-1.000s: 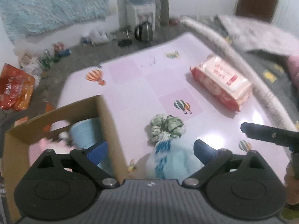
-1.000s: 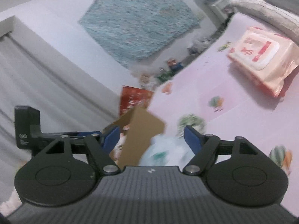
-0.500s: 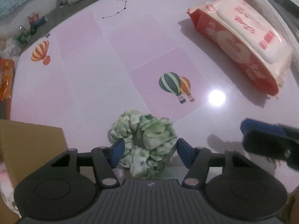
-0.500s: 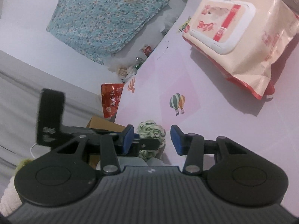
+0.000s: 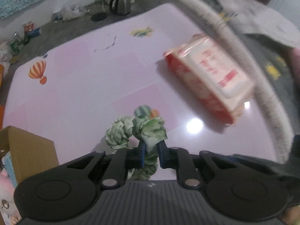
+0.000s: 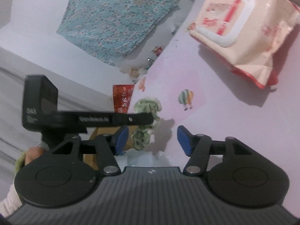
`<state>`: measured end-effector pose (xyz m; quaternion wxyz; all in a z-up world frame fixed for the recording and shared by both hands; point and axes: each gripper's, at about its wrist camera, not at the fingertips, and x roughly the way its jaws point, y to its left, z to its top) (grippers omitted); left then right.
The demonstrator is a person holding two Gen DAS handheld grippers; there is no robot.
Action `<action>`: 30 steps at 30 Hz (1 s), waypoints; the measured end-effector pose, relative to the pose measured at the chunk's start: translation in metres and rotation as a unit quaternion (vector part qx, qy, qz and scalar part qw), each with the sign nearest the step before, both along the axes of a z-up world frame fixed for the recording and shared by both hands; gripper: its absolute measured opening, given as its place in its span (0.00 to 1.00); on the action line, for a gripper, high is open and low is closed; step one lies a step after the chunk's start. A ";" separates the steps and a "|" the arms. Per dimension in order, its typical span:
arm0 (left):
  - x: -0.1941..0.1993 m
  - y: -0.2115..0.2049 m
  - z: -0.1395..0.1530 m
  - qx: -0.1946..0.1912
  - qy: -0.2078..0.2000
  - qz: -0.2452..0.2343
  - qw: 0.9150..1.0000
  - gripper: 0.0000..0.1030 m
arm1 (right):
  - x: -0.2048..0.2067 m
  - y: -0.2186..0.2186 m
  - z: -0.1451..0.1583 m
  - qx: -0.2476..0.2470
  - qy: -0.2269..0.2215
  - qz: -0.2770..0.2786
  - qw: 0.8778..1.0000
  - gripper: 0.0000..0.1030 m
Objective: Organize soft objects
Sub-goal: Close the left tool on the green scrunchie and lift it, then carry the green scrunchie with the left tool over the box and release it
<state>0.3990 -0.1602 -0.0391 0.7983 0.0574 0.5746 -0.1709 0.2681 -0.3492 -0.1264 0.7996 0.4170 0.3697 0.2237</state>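
Left wrist view: the cardboard box (image 5: 28,153) is sitting left of the green scrunchie (image 5: 135,131), which the left gripper (image 5: 151,154) is pinching, its jaws having just closed onto it. Right of the scrunchie, the wipes pack (image 5: 208,80) is lying on the pink table (image 5: 84,86). The right gripper (image 6: 152,140) is gaping empty, having just been widening.

One scrunchie (image 5: 135,131), one wipes pack (image 5: 208,78), one box (image 5: 28,150), perhaps.

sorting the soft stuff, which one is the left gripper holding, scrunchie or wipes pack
The green scrunchie: the left gripper is closed on it. The wipes pack lies apart, untouched.
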 end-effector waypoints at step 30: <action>-0.267 0.185 0.129 -0.131 -0.139 0.099 0.977 0.14 | -0.182 0.148 0.137 0.013 -0.137 0.179 0.974 0.36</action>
